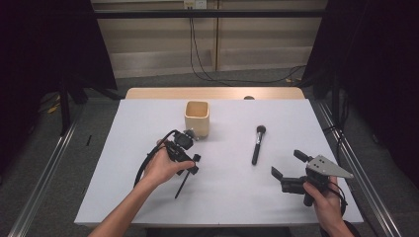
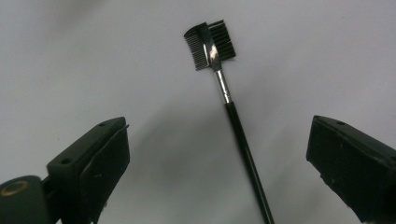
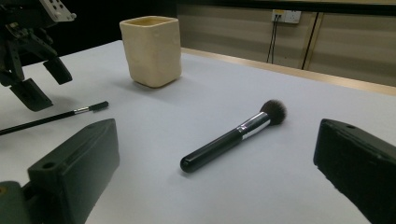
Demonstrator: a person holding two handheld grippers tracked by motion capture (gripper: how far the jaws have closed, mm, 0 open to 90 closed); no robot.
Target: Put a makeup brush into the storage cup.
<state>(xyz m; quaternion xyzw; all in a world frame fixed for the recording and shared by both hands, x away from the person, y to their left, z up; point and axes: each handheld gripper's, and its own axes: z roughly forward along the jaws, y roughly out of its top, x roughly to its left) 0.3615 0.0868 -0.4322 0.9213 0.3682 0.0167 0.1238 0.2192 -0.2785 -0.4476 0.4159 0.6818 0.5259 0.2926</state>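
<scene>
A thin black brow brush with a comb head (image 2: 210, 44) lies flat on the white table (image 1: 227, 197), and its handle (image 1: 183, 183) points toward the front edge. My left gripper (image 1: 194, 164) hangs open just above its head end, one jaw on each side of the handle. The same slim brush (image 3: 60, 115) lies beneath that left gripper (image 3: 44, 83) in the right gripper view. A black powder brush (image 1: 257, 144) with a silver ferrule lies right of centre. My right gripper (image 1: 288, 164) is open near the front right, aimed at the powder brush (image 3: 224, 142) from a short way off and holding nothing.
A cream square cup (image 1: 196, 117) stands upright behind the left gripper, empty as far as I can see. It also appears as the cream cup (image 3: 152, 49) in the right gripper view. A wooden strip (image 1: 217, 93) borders the table's far edge, with cables on the floor beyond.
</scene>
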